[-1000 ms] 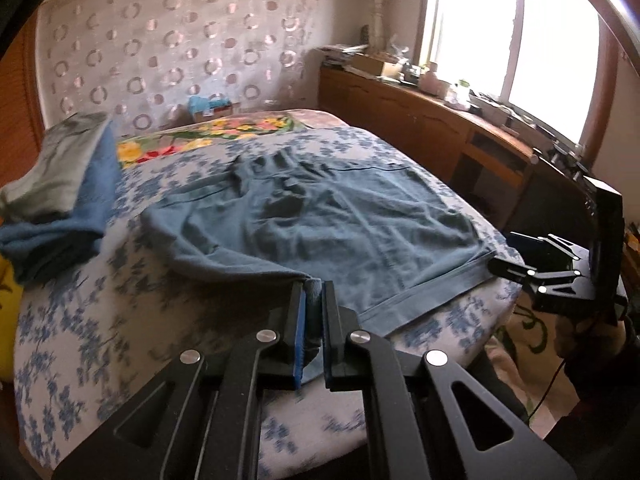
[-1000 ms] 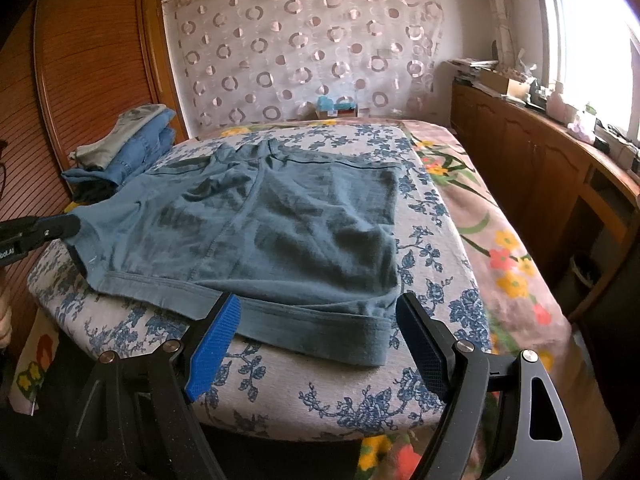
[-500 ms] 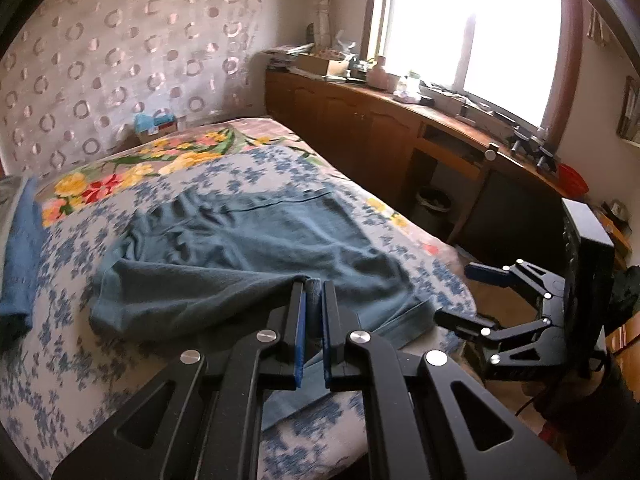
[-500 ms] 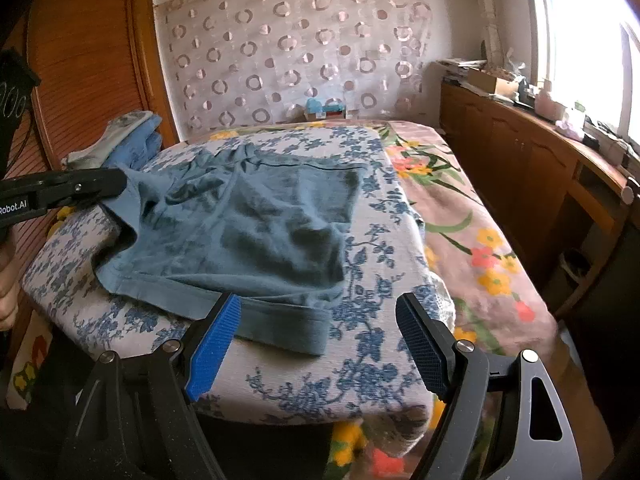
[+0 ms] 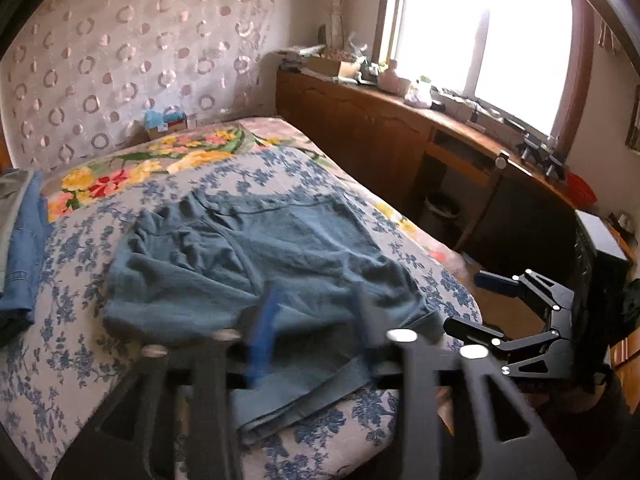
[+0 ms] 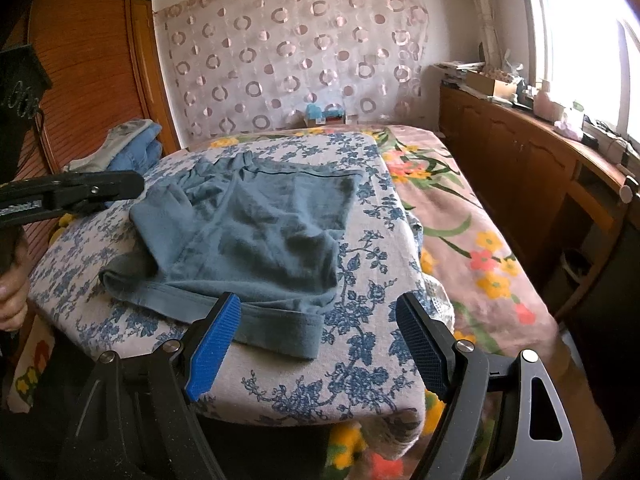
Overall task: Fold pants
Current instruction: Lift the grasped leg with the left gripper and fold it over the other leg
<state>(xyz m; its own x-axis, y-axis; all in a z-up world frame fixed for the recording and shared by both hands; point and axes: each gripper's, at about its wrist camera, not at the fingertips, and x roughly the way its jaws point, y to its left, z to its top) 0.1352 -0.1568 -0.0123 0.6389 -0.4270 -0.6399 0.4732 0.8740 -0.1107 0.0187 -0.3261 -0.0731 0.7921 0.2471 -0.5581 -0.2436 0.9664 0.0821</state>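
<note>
Nearest in the left wrist view, the left claw (image 5: 316, 320) is blurred; its jaws have just been opening and stand apart, with nothing pressed between them. Just beyond it lie the blue-grey pants (image 6: 256, 240), folded over on the bed (image 6: 360, 380) with its blue-flower cover (the hem is near the front edge). The right claw (image 6: 320, 344) hangs wide apart before that hem, not touching the cloth. At the left side of the bed a pile of folded clothes (image 6: 132, 148) rests. Far behind, a small box (image 6: 324, 114) stands by the circle-pattern curtain (image 6: 296, 60); what it holds is too small to tell.
</note>
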